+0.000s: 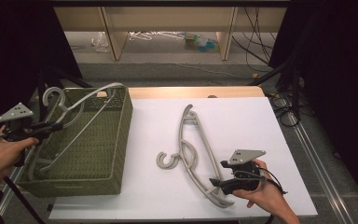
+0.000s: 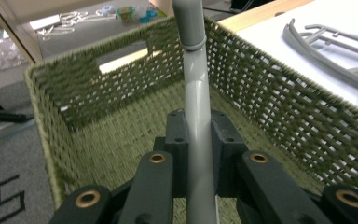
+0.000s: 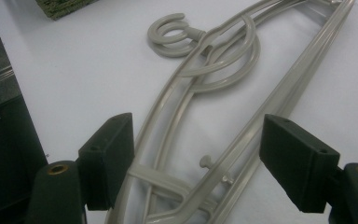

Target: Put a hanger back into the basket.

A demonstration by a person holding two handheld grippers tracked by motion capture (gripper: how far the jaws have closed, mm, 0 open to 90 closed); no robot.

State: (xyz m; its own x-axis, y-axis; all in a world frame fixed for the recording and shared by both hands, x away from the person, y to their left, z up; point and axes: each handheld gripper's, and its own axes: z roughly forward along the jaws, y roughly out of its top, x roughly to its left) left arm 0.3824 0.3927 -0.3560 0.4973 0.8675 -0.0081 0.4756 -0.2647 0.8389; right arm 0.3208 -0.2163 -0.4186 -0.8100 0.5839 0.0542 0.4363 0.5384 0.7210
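High view: left gripper (image 1: 51, 126) sits at the left rim of the basket (image 1: 123, 121), fingers clamped on a grey hanger (image 1: 81, 122). That hanger leans inside the basket, hook up at the far left corner, one arm arching over the far rim. Second hanger (image 1: 193, 154) lies flat on the white desk (image 1: 242, 121), long axis near-to-far, hook pointing left toward the basket. Right gripper (image 1: 216, 183) is at its near end, so the right hand is clearly the closer one for it.

Left gripper view: fingers (image 2: 177, 135) closed narrow on the hanger's bar (image 2: 198, 140), which runs straight away from the camera over the basket floor. Hanger's far part is cut off at the top edge; can't tell whether its lower end touches the basket bottom.

Right gripper view: fingers (image 3: 109, 154) wide open, straddling the desk hanger's near end (image 3: 177, 186), one finger on each side, no contact visible. The hanger runs away from the gripper, hook (image 3: 172, 35) at the far left. My read: close across the two rails here, then lift. Near tip is cut off by the bottom edge, so finger depth along it is unclear.
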